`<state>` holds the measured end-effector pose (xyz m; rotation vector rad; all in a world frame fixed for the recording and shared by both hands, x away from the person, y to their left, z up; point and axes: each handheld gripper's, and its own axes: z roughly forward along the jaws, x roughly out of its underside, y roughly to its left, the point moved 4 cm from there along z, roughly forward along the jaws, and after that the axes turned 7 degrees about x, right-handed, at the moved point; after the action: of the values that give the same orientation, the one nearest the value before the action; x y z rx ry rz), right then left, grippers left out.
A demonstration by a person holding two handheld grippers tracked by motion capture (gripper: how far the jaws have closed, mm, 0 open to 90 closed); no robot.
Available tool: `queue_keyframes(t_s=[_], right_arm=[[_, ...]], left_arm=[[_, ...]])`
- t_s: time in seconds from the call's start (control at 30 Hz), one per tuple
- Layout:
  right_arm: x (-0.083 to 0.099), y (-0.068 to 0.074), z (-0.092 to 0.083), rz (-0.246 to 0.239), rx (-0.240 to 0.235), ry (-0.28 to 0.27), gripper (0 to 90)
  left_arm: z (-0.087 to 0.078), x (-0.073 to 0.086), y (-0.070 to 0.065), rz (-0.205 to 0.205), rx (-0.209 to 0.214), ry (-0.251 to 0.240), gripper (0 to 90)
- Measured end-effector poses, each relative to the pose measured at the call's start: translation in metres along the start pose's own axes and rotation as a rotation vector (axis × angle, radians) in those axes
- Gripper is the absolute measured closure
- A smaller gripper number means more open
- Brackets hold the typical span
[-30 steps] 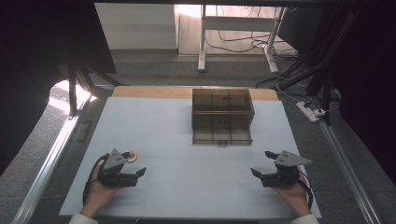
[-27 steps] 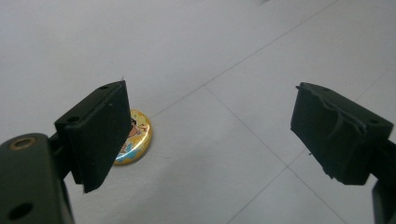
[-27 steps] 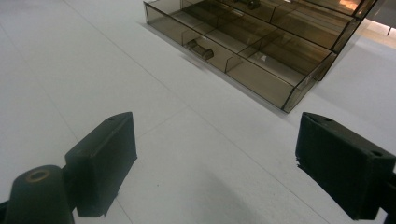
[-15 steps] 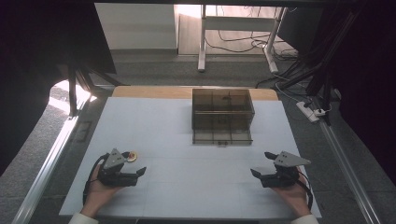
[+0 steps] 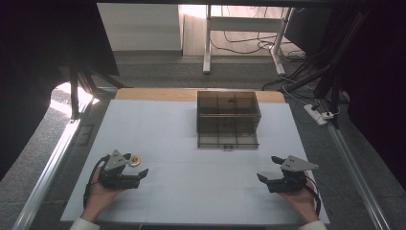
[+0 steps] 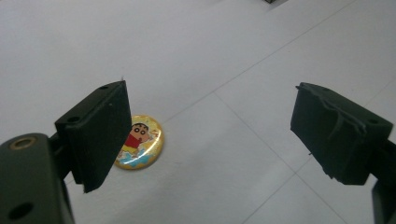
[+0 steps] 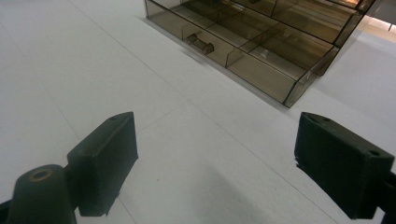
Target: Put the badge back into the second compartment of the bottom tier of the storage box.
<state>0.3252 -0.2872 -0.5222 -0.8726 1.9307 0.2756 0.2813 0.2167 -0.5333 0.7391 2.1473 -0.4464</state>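
A small round badge [image 5: 135, 161] with a cartoon boy in red on a yellow ground lies flat on the white table [image 5: 191, 139] at the front left. My left gripper [image 5: 136, 164] rests there, open, with its jaws set wide on either side of the badge. In the left gripper view the badge [image 6: 140, 143] sits close to the left jaw, partly hidden behind it, and the left gripper [image 6: 210, 121] touches nothing. At the front right my right gripper [image 5: 267, 167] is open and holds nothing. The right gripper [image 7: 215, 154] points toward the box.
A smoke-tinted clear plastic box [image 5: 228, 120] with several compartments stands at the table's far middle, its low front drawer [image 7: 219, 49] and small handle facing me. A wooden strip [image 5: 158, 94] runs along the far edge. A power strip [image 5: 320, 115] and cables lie on the floor at the right.
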Motion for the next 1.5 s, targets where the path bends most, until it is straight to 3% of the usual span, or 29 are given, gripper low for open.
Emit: queue_keyframes(t_s=[0.73, 1.17, 1.5], right_arm=[[0.004, -0.001, 0.002, -0.011, 0.018, 0.031, 13.5], [0.004, -0.001, 0.003, -0.007, 0.023, 0.028, 13.8], [0.005, -0.001, 0.004, -0.009, 0.026, 0.037, 13.8]], left_arm=[[-0.003, -0.003, 0.024, -0.026, -0.061, 0.037, 13.3], [0.0, 0.002, 0.043, -0.055, -0.103, 0.099, 13.5], [0.005, -0.001, 0.051, -0.067, -0.089, 0.145, 13.6]])
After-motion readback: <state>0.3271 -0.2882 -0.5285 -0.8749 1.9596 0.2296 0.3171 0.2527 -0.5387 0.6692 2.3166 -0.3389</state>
